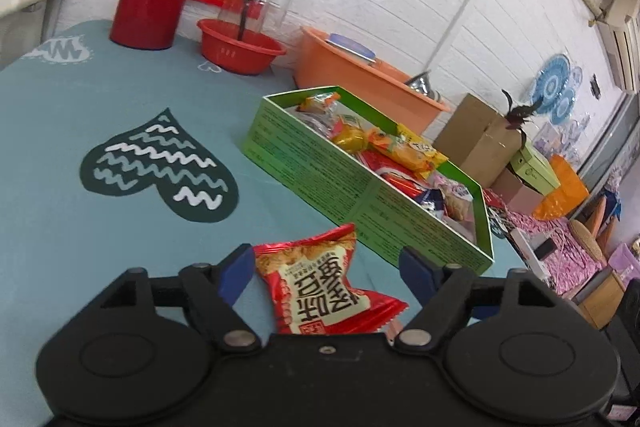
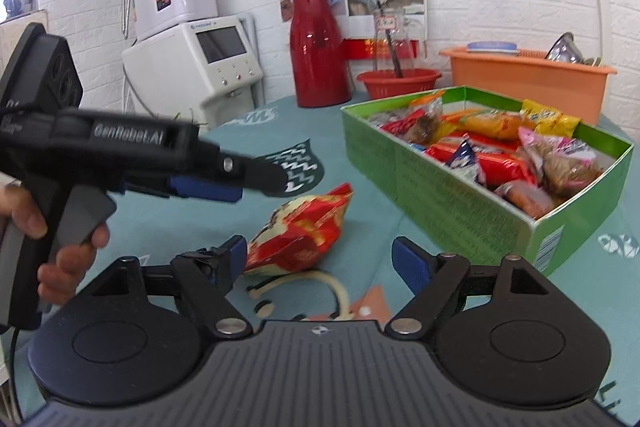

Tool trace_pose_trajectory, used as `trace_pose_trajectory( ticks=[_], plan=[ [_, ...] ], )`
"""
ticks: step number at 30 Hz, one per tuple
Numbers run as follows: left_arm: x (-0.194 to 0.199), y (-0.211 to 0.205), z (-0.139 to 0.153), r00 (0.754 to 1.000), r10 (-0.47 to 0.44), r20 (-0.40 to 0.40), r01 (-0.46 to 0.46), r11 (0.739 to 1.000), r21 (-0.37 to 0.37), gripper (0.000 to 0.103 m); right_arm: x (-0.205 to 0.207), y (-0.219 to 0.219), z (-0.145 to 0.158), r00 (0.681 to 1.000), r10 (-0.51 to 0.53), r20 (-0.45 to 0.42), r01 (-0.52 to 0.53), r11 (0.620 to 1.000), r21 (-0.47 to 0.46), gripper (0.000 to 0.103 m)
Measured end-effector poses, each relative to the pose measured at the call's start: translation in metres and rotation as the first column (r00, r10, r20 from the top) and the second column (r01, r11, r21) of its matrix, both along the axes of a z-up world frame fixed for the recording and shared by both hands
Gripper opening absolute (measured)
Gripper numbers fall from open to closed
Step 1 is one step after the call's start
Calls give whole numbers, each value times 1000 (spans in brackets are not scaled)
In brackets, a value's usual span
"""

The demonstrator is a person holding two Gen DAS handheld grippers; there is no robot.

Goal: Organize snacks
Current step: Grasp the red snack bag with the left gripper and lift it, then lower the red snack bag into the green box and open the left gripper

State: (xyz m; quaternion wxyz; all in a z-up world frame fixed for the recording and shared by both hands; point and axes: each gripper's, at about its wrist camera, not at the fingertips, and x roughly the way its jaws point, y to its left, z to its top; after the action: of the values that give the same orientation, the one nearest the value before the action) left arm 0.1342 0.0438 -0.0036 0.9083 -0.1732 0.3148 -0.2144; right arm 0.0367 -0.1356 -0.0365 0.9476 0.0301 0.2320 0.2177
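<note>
A red snack packet lies on the teal tablecloth between the open fingers of my left gripper, untouched by the pads. The same packet shows in the right wrist view, just ahead of my open, empty right gripper. The left gripper also shows there, hovering above and left of the packet. A green box filled with several snack packets stands to the right; it also shows in the right wrist view.
At the table's back stand a red thermos, a red basin with a glass jar, and an orange tub. White machines stand at the far left. Cardboard boxes lie beyond the table's right edge.
</note>
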Motion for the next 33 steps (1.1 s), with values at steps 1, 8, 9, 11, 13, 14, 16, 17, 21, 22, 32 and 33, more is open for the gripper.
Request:
trace_pose_trajectory(
  ticks=[1,8,9,11,13,14,16,17,21,22,32,33],
  plan=[
    [2,6,-2,1000,11,-23,-12,1000,-25,103,1,4,0,1000,12,-4,-12,1000,4,103],
    [6,8,-15,996,-17,-93,9,996,-93,103,17,30,-3,999,42,-23,-43,999,-30,103],
    [8,6,-16,995,-23,-97,14,995,-99,103,20,31,-4,999,32,-38,-33,999,-33,103],
    [13,2,-18,994,-34,-105,23,994,-104,103,27,31,-6,998,10,-68,-12,1000,-28,103],
    [16,-2,-20,993,-39,-112,28,995,-100,103,32,29,-9,995,-8,-95,7,1000,-9,103],
    [18,-4,-22,992,-42,-116,31,995,-98,103,34,28,-10,994,-11,-106,12,1000,4,103],
    [21,-7,-25,991,-47,-124,35,995,-96,103,38,27,-12,993,-11,-120,15,999,33,96],
    [22,-9,-26,991,-47,-127,36,995,-91,103,39,27,-13,992,-13,-124,18,999,36,88],
    [22,-10,-30,990,-32,-135,20,996,-89,84,37,26,-14,993,-22,-120,26,999,31,72],
    [20,-10,-29,990,-35,-134,22,995,-94,84,35,26,-13,993,-21,-114,25,999,26,72],
    [14,-43,31,996,-76,40,79,994,-71,83,16,0,27,996,-74,53,72,996,51,71],
    [17,-46,36,995,-80,52,83,994,-75,83,17,-4,32,994,-80,71,76,996,55,71]
  ],
)
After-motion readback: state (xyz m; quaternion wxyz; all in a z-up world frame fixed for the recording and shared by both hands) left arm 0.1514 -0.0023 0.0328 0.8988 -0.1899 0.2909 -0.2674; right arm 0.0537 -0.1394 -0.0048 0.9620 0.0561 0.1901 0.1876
